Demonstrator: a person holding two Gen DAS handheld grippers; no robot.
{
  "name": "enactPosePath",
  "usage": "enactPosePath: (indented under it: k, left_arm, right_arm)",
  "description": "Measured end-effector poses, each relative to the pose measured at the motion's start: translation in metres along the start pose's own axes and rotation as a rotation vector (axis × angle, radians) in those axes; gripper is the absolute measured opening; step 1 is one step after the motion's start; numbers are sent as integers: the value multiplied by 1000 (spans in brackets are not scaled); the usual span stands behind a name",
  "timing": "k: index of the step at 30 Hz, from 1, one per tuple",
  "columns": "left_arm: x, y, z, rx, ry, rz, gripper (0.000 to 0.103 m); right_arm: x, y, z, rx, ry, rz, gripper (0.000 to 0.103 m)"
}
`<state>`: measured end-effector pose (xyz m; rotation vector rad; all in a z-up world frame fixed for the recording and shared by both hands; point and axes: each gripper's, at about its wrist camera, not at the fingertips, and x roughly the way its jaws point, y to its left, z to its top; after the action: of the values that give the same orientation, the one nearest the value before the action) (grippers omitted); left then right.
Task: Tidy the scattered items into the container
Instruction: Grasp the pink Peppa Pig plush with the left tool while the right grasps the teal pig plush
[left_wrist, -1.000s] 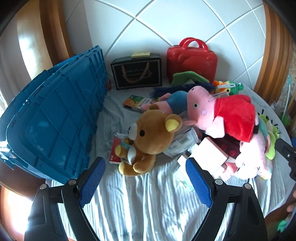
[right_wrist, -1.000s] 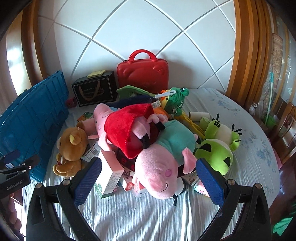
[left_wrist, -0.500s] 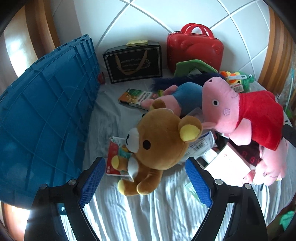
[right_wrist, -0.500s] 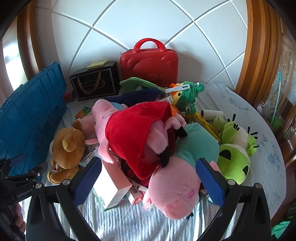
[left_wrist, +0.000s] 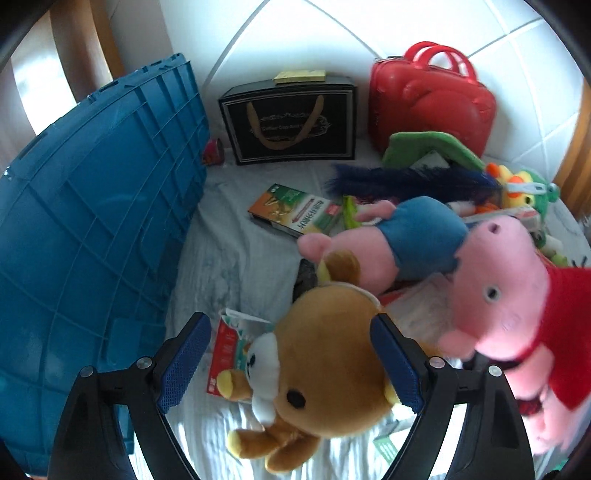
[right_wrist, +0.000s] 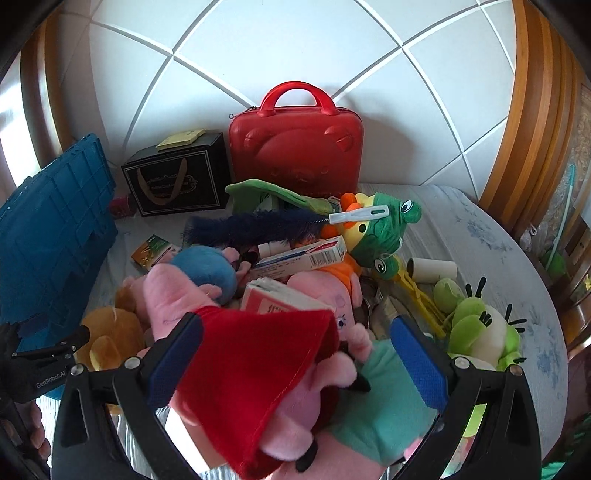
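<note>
A brown teddy bear (left_wrist: 325, 365) lies on the white cloth between the fingers of my open left gripper (left_wrist: 291, 365); its head fills the gap and I cannot tell whether the pads touch it. A blue crate (left_wrist: 88, 258) stands just left of it. My right gripper (right_wrist: 295, 365) is open around a pink pig plush in a red dress (right_wrist: 258, 384), which also shows in the left wrist view (left_wrist: 517, 302). A pig plush in teal (right_wrist: 384, 402) lies under the right finger. The bear (right_wrist: 110, 336) shows at left in the right wrist view.
A pig plush in blue (left_wrist: 413, 240), a green-orange box (left_wrist: 295, 214), a black gift bag (left_wrist: 291, 122) and a red case (left_wrist: 428, 103) lie beyond. A green frog plush (right_wrist: 480, 332), duck-frog plush (right_wrist: 376, 229), cartons (right_wrist: 303, 258) and a blue duster (right_wrist: 255, 225) crowd the right side.
Both grippers have moved forward and down. The left now straddles the teddy bear, the right now straddles the red-dressed pig. Both stay open.
</note>
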<state>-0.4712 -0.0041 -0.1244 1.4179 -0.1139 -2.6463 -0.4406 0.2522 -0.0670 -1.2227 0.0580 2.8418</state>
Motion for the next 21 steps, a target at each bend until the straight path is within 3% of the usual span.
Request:
enactPosePath:
  k: [5, 9, 15, 21]
  left_arm:
    - [15, 2, -2, -13, 16, -6, 89]
    - [0, 2, -25, 14, 1, -66, 90]
    - [-21, 9, -72, 34, 9, -185, 95]
    - [-46, 9, -116, 83, -5, -189, 96]
  right_arm:
    - [40, -6, 7, 5, 76, -20, 103]
    - [62, 6, -16, -4, 190, 90, 103]
    - [39, 47, -67, -101, 223, 146, 103]
    - [-3, 56, -115, -98, 184, 129, 103]
